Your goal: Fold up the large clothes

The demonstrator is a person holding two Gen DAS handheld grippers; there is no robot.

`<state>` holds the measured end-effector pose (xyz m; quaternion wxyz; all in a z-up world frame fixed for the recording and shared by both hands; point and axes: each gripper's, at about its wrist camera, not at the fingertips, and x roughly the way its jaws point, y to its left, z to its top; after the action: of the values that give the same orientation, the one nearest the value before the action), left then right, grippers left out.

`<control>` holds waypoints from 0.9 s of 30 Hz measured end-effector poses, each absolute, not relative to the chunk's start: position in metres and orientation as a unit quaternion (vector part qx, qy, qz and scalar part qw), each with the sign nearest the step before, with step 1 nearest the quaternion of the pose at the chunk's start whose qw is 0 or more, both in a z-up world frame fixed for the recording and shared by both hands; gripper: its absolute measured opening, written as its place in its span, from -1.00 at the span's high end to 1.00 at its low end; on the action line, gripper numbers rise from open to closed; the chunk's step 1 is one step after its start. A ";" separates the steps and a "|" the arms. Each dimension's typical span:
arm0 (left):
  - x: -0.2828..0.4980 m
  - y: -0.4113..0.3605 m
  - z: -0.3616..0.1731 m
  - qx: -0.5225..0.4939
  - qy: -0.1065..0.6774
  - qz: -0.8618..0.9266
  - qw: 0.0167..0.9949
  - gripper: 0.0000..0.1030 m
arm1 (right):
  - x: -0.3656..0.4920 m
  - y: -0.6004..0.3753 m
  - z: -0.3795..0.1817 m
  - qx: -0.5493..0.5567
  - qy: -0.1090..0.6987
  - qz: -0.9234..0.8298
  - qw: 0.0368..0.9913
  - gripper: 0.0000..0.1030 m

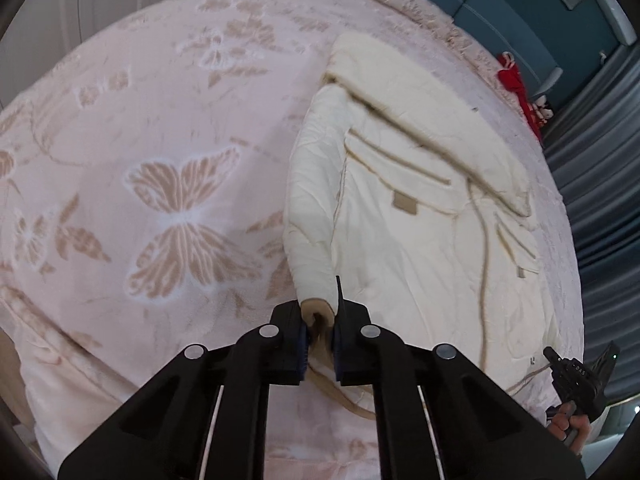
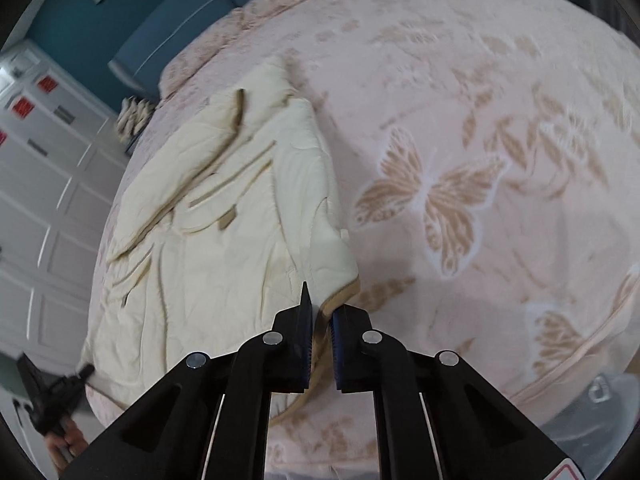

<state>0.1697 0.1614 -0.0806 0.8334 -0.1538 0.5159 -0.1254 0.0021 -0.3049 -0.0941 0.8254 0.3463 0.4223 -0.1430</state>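
Left hand-held gripper [image 1: 320,332]: clamped on tan cuff [image 1: 318,314] of cream coat [image 1: 400,208]. Right hand-held gripper [image 2: 320,332]: clamped on the coat's tan-trimmed edge. Coat: spread on pink butterfly-print bed [image 1: 160,160]. Beyond: red fabric [image 1: 510,76].

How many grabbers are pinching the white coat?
2. The left gripper pinches the coat's tan cuff. The right gripper pinches a tan edge at a sleeve end.

Cream coat [image 1: 404,208] on butterfly-patterned pink bed [image 1: 168,128]
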 end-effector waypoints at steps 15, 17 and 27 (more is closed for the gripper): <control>0.100 0.178 -0.043 -0.078 0.517 -0.164 0.836 0.92 | -0.068 -0.269 -0.063 0.163 0.545 -0.077 0.819 0.88; 0.077 0.183 -0.040 -0.053 0.528 -0.171 0.830 0.92 | -0.096 -0.259 -0.062 0.145 0.574 -0.060 0.804 0.88; -0.014 0.217 -0.029 -0.023 0.584 -0.170 0.794 0.92 | -0.180 -0.227 -0.052 0.168 0.624 -0.036 0.763 0.88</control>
<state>-0.0144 0.2167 -0.0288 0.7936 -0.0232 0.5839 -0.1696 -0.1799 -0.2270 -0.0518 0.7625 0.1677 0.6238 -0.0365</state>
